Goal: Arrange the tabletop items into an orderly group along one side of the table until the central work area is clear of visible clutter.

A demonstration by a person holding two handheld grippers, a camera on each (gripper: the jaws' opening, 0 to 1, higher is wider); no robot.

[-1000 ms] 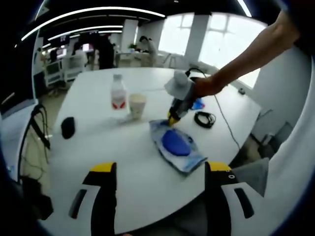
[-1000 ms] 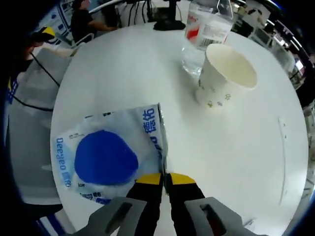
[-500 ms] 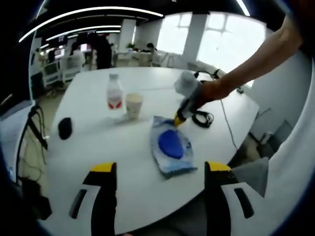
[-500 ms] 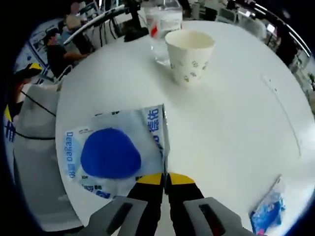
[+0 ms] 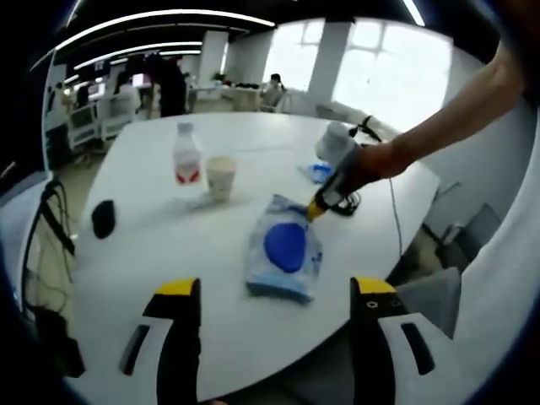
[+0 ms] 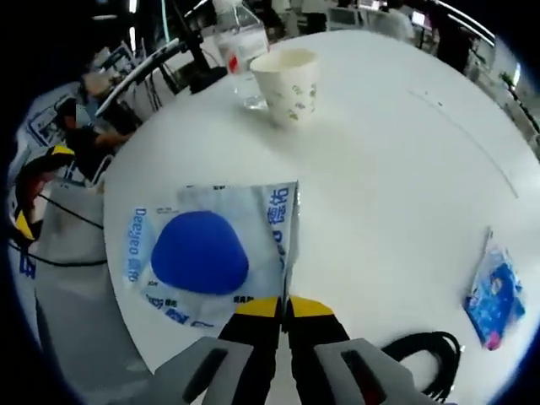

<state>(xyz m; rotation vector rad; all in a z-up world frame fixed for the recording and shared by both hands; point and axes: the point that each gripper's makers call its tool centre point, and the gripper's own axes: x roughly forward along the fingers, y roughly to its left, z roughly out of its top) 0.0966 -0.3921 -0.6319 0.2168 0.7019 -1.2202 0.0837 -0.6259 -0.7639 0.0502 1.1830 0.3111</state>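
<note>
One corner of the clear plastic packet with the blue disc point(image 6: 207, 253) is clenched in the right claw point(image 6: 283, 305); that thin pinch could slip while dragging. Left claw point(image 5: 274, 291) hangs released.

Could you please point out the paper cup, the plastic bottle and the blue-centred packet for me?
paper cup point(image 6: 289, 84), right gripper view, on its printed side wall.
plastic bottle point(image 5: 186, 158), left gripper view, on its body above the red label.
blue-centred packet point(image 6: 199, 251), right gripper view, on the blue patch.

Bright windows point(image 5: 384, 72), ceiling light strips point(image 5: 160, 18), perhaps desks.
</note>
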